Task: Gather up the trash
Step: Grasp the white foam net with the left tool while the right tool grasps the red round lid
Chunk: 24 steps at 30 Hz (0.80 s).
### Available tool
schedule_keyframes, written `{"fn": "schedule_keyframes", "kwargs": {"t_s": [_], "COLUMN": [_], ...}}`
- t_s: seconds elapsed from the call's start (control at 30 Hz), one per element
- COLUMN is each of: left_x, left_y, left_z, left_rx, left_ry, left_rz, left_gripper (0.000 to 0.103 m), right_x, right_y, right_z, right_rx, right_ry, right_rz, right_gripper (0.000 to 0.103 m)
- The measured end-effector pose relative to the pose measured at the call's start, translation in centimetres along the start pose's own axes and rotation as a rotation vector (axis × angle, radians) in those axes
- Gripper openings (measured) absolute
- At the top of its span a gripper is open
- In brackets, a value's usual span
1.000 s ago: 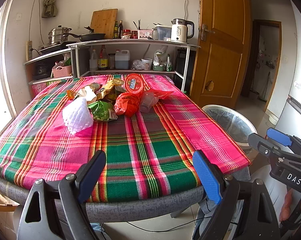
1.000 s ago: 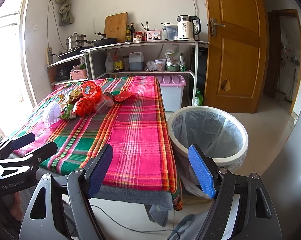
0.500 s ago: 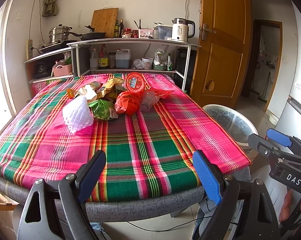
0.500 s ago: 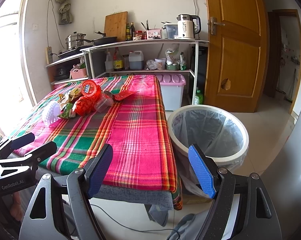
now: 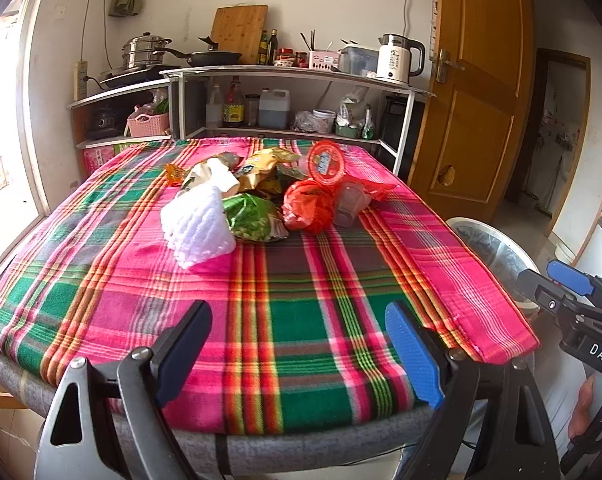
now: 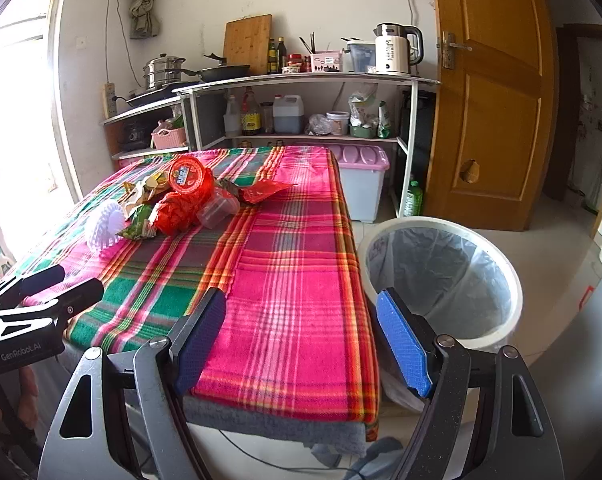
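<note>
Both the left gripper (image 5: 299, 354) and right gripper (image 6: 301, 338) gaped empty at lower frame, the trash pile (image 5: 269, 196) sat mid-frame on the plaid tablecloth (image 5: 293, 292), and the lined bin (image 6: 441, 276) stood right.

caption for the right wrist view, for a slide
Open right gripper at the near edge of a plaid-covered table, trash pile at the far left, lined bin alongside.

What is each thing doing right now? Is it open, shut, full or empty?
left gripper: open, holding nothing
right gripper: open, holding nothing
trash bin: lined with a bag, looks empty
trash pile: heaped on the table, untouched
clear cup: lying on its side
door: shut
purple-lidded box: lid on
</note>
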State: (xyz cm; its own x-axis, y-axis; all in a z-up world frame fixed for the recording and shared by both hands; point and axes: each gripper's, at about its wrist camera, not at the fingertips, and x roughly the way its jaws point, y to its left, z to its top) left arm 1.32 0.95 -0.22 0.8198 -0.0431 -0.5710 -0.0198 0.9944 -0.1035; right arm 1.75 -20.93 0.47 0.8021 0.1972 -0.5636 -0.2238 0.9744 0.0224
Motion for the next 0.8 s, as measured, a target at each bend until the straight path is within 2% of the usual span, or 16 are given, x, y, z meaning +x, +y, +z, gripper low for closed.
{"fn": "schedule_keyframes", "kwargs": {"t_s": [0.2, 0.5, 0.8], "left_x": [1.6, 5.1, 8.4], "left_y": [3.0, 6.7, 8.7], "left_z": [2.2, 5.2, 5.7], "left_rx": [-0.034, -0.117, -0.194], "left_ry": [-0.004, 0.041, 0.143], "left_rz": [0.047, 0.092, 0.078], "left_gripper": [0.09, 0.091, 0.089], "right_x": [2.4, 5.7, 9.3], "right_y": [1.5, 4.0, 6.4], "right_z": [2.0, 5.4, 7.8], "right_rx": [-0.03, -0.043, -0.02], "right_ry": [0.005, 0.004, 0.048], "right_rz": [0.051, 0.114, 0.19], "right_gripper": [0.078, 0.078, 0.077]}}
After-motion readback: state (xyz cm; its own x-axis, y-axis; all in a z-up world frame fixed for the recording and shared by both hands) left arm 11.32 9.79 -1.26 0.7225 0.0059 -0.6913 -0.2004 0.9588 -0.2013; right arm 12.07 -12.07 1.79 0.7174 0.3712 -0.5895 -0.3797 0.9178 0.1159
